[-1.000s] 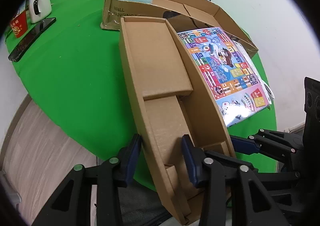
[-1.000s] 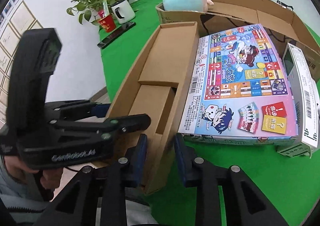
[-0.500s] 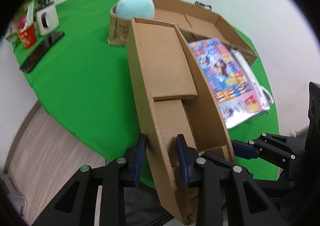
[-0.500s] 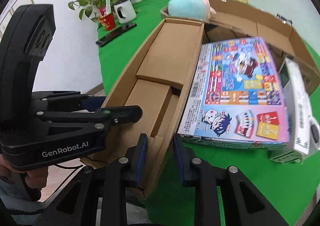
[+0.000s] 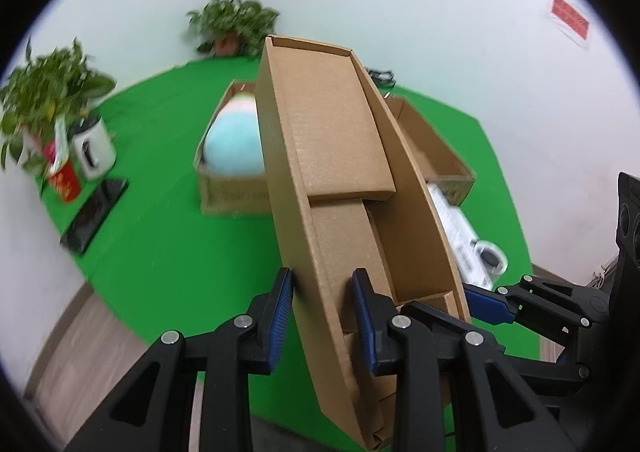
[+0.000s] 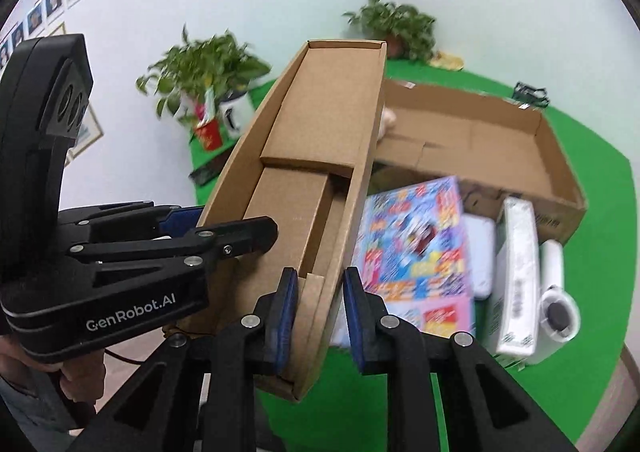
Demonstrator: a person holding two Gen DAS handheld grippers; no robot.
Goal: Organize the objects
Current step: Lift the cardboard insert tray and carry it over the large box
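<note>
Landmark: the long brown box (image 5: 340,156), open on top, tipped up with its far end high above the green desk (image 5: 160,236).
Left tool (image 5: 322,308): it pinches the box's left wall near the close end. One blue pad (image 5: 282,312) sits outside the wall and the other inside the box. Its jaws have just been closing, with that wall between them.
Box inside: a folded brown flap lies across the middle of the floor.
Right tool (image 6: 320,304): it pinches the box's right wall near the close end, one pad inside the box and one outside. Its jaws have just been closing on that wall.
Behind the box: a wide flat carton (image 6: 500,148) sits on the desk, with a soft blue toy (image 5: 232,144) in it.
Right of the box: a bright game box (image 6: 416,252) lies flat on the desk, and white boxes (image 6: 518,280) lie just beside it.
Left of the box: a white mug (image 5: 93,152), a red pot and a dark flat thing (image 5: 94,214) sit well apart from it.
Far from the box: two leafy plants by the wall.
</note>
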